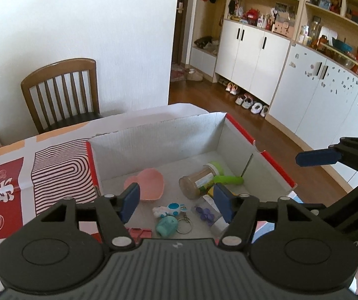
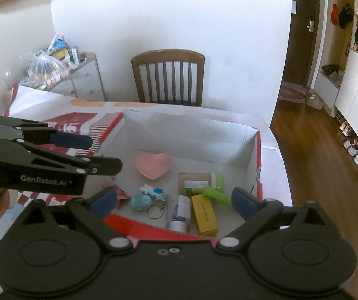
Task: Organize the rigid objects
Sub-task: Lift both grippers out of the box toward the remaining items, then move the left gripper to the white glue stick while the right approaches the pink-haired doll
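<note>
Rigid objects, from pink heart dish (image 2: 153,166) to yellow box (image 2: 204,215), crowd the cardboard box (image 1: 154,137) floor below both empty, wide-open grippers, left gripper (image 1: 176,201) and right gripper (image 2: 175,200); risk: descending fingers nudge neighbours or snag the keyring (image 2: 156,212).

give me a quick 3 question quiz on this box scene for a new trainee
1. True or false: the pink heart dish lies inside the cardboard box.
2. Multiple choice: in the right wrist view, what lies directly right of the small silver-capped bottle? A) the keyring B) the yellow box C) the dish
3. Fill in: the left gripper and right gripper both have their jaws ____ and hold nothing.

Key: 1 true; 2 B; 3 open
</note>
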A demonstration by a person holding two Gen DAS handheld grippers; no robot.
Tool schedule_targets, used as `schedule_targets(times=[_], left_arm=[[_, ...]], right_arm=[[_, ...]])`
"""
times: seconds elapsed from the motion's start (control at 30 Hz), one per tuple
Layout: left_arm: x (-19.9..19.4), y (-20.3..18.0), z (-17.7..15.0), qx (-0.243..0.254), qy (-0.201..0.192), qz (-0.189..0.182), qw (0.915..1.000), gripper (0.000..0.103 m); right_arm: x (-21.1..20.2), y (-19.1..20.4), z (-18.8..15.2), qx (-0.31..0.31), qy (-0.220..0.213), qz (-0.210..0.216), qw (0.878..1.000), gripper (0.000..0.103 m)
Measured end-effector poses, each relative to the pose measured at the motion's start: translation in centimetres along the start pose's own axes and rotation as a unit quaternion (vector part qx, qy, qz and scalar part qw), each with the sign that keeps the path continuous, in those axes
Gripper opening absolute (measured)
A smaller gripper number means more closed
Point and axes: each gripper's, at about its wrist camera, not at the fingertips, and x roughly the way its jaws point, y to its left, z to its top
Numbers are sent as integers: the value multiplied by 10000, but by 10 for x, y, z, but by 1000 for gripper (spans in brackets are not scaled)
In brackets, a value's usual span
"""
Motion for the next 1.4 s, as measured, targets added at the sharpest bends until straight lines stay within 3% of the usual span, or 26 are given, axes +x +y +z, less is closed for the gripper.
schedule_targets(times=[0.13, 0.47, 0.77, 1.07, 1.4], left_arm=[[-15, 1, -8, -36, -84, 7, 10000, 65], [-35, 9, -38, -310, -178, 51, 9993, 83], [-30, 11, -71, -626, 52, -26, 9980, 84], [-28, 8, -100, -551, -30, 84, 9984, 101], [-8, 7, -125, -643, 206, 281, 9973, 101]], right_arm=[[-12, 1, -7, 7, -105, 73, 9999, 99], [-32, 0, -31, 73, -211, 173, 9996, 103], [-27, 1, -67, 221, 27, 172, 9996, 103], [-24, 6, -97, 203, 263, 92, 9994, 103], [-9, 0, -125, 475, 557, -244, 9970, 103]])
